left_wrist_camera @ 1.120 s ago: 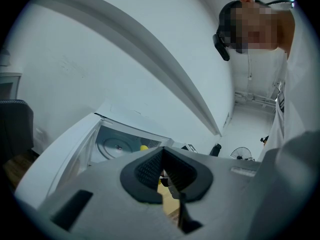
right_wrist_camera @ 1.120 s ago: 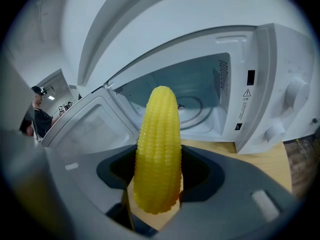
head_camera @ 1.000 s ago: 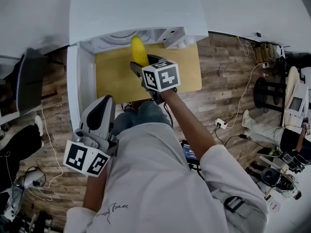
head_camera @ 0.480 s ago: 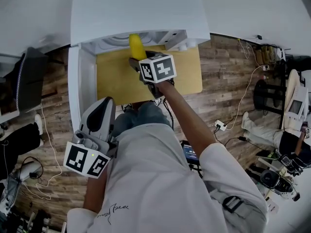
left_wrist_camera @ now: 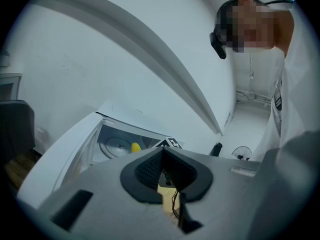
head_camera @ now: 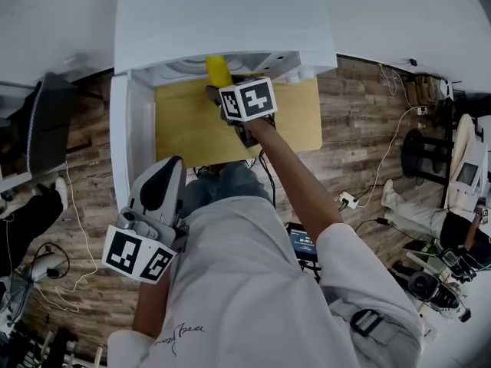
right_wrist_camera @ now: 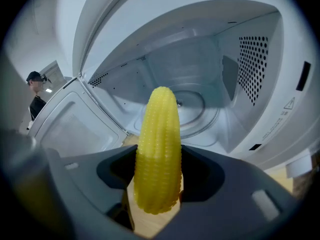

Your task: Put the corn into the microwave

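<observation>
Two tongs, three views: from your head, your right tongs (head_camera: 220, 89) are at the microwave (head_camera: 222, 21) mouth above the desk (head_camera: 184, 121); your left tongs (left_wrist_camera: 162, 176) sit closed, empty, held clear; the right view shows the corn (right_wrist_camera: 159, 149) clamped, tip aimed inside.

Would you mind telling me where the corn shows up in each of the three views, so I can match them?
Head view: corn at top centre, at the microwave mouth.
Left gripper view: corn is a small yellow spot left of centre, below the middle.
Right gripper view: corn large in the centre, clamped in the right gripper.
Shared landmark: the open white microwave.
</observation>
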Demonstrator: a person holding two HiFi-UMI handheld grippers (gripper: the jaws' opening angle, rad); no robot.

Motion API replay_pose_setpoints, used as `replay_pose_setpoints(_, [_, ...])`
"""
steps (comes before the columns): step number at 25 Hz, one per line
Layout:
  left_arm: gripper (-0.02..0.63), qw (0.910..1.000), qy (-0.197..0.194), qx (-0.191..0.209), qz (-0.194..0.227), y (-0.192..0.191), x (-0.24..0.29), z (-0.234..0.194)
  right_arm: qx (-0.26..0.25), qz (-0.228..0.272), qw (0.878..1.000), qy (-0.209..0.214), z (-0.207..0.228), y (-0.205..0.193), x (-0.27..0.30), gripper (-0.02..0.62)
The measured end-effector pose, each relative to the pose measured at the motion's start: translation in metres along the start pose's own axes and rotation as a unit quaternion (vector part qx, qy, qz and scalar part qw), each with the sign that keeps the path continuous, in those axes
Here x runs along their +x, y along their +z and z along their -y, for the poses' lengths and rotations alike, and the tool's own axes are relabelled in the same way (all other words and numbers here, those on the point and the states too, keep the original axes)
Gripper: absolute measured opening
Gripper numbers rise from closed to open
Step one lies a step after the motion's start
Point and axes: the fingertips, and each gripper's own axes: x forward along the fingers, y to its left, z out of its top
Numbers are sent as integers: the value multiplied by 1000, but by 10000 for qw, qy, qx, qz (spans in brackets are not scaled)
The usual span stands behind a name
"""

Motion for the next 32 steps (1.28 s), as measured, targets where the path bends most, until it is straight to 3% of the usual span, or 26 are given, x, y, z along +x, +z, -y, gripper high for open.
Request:
replay_pose_setpoints(9, [-12, 9999, 132, -22, -34, 1, -1, -6, -82, -137, 9998, -75, 8, 8, 15, 261])
replay_pose_setpoints(32, [-12, 9997, 56, 76, -232, 1, 8, -2, -19, 170, 9996, -217, 20, 32, 40, 261])
